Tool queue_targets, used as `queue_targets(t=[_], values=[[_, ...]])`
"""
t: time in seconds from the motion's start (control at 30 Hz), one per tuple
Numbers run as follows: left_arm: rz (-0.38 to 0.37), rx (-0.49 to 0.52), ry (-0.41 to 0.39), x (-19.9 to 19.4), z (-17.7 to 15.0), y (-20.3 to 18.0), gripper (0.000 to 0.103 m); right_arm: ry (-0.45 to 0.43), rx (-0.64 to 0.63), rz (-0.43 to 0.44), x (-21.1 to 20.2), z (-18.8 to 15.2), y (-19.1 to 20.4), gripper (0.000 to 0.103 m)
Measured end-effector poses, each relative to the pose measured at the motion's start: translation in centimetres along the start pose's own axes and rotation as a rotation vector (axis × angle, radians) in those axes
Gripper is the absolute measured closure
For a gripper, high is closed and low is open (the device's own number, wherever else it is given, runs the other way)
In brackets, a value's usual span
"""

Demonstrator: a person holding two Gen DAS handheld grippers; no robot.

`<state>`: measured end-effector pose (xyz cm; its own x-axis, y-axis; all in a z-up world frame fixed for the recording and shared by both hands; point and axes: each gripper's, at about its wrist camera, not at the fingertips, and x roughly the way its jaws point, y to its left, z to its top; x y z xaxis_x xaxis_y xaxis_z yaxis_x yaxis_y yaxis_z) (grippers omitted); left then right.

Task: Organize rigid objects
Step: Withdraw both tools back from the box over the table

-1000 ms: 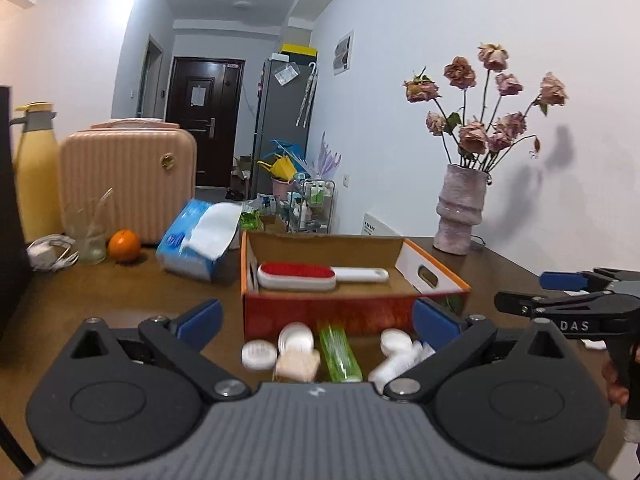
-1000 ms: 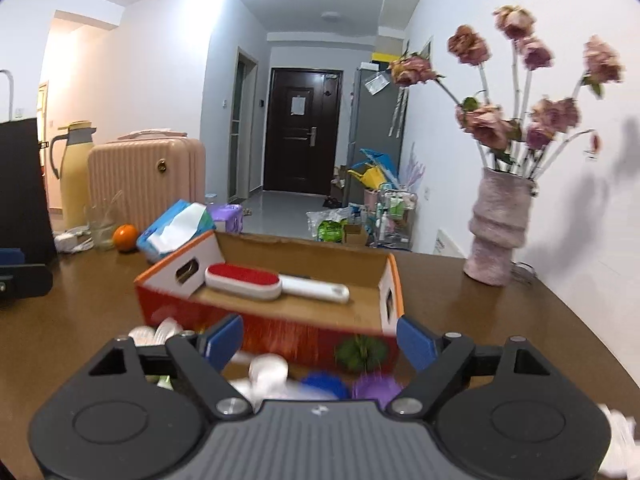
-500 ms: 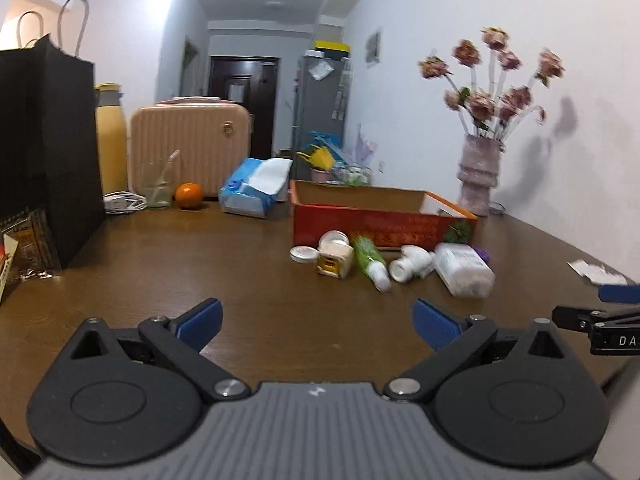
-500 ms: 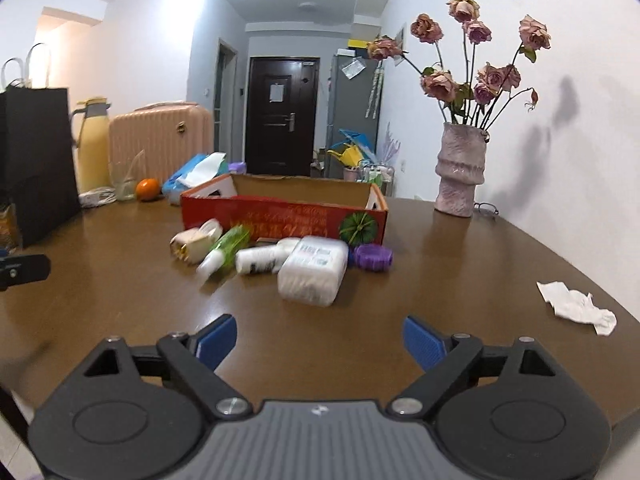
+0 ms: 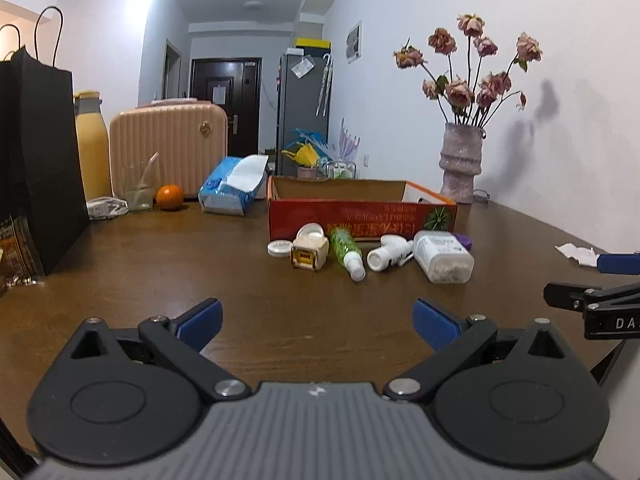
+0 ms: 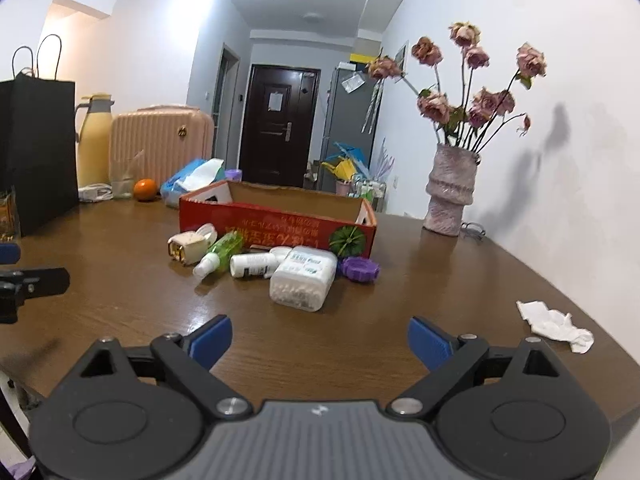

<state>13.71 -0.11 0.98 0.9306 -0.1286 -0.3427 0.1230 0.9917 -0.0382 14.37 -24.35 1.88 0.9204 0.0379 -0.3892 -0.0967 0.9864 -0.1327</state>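
Your white-walled room runs back to a dark door, and before you lies the broad brown wooden table (image 5: 128, 264). At its far left edge stand a tall black paper bag (image 5: 40, 160) and a ribbed pink hard-shell suitcase (image 5: 168, 148).

Next in size is the open red cardboard box (image 6: 276, 226), sitting near the middle of the table with its long printed side facing you. To its right, close to the wall, a mottled pink ceramic vase of dried roses (image 6: 452, 192) stands well apart from it.

You hold the left gripper (image 5: 318, 320) low over the near edge, its jaws spread wide with nothing between them. Your right gripper (image 6: 320, 340) hangs likewise over the near edge; its jaws are opening, and only bare table shows between them.

Just in front of the box lies the loose cluster you are to sort: a clear rectangular tub of cotton swabs (image 6: 304, 278), a white plastic bottle (image 6: 254, 265) on its side, a green spray bottle (image 6: 218, 254) also lying down, a cream square bottle (image 6: 188, 248), and a purple ridged cap (image 6: 360, 269) beside the tub. A small white round lid (image 5: 280, 247) rests at the cluster's left end.
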Motion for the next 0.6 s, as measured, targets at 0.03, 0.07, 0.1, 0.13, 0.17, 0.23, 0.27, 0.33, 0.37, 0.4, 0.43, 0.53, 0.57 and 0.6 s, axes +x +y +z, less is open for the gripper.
queue_targets(t=[0.03,0.07,0.1,0.13,0.17,0.23,0.27,0.33,0.37,0.4,0.43,0.53,0.57,0.6], values=[[0.003,0.0,0.003,0.2,-0.2,0.0,0.0,0.007,0.0,0.006,0.3,-0.2,0.1,0.008],[0.009,0.001,-0.001,0.3,-0.4,0.0,0.0,0.014,0.0,0.01,0.7,-0.4,0.2,0.008],[0.023,0.004,-0.012,0.4,-0.6,-0.1,0.0,0.018,0.0,0.012,1.0,-0.6,0.4,0.008],[0.04,0.008,-0.029,0.4,-0.9,-0.2,0.0,0.025,0.0,0.017,1.4,-0.8,0.5,0.008],[0.048,0.013,-0.042,0.5,-1.0,-0.3,0.0,0.031,0.002,0.02,1.8,-0.9,0.6,0.008],[0.042,0.023,-0.048,0.7,-1.1,-0.5,0.0,0.034,0.011,0.023,2.5,-1.1,0.8,0.008],[0.033,0.023,-0.045,1.0,-1.1,-0.5,0.0,0.035,0.017,0.024,3.0,-1.2,0.8,0.008],[0.027,0.023,-0.031,1.7,-1.0,-0.5,0.0,0.038,0.029,0.021,3.7,-1.1,0.7,0.008],[0.03,0.026,-0.019,2.2,-0.9,-0.5,0.0,0.04,0.039,0.016,4.1,-1.1,0.5,0.009],[0.033,0.027,-0.011,2.6,-0.8,-0.5,0.0,0.043,0.047,0.014,4.5,-1.0,0.4,0.009],[0.034,0.026,-0.008,3.0,-0.7,-0.4,0.0,0.049,0.054,0.014,4.9,-0.9,0.3,0.009],[0.026,0.004,0.014,4.5,-0.5,-0.1,0.0,0.063,0.054,0.015,6.4,-0.5,0.0,0.01],[0.025,0.0,0.031,5.2,-0.4,-0.1,0.0,0.066,0.055,0.014,7.0,-0.3,-0.1,0.01],[0.025,0.001,0.051,6.1,-0.2,0.0,0.0,0.068,0.058,0.015,7.4,-0.1,-0.2,0.011]])
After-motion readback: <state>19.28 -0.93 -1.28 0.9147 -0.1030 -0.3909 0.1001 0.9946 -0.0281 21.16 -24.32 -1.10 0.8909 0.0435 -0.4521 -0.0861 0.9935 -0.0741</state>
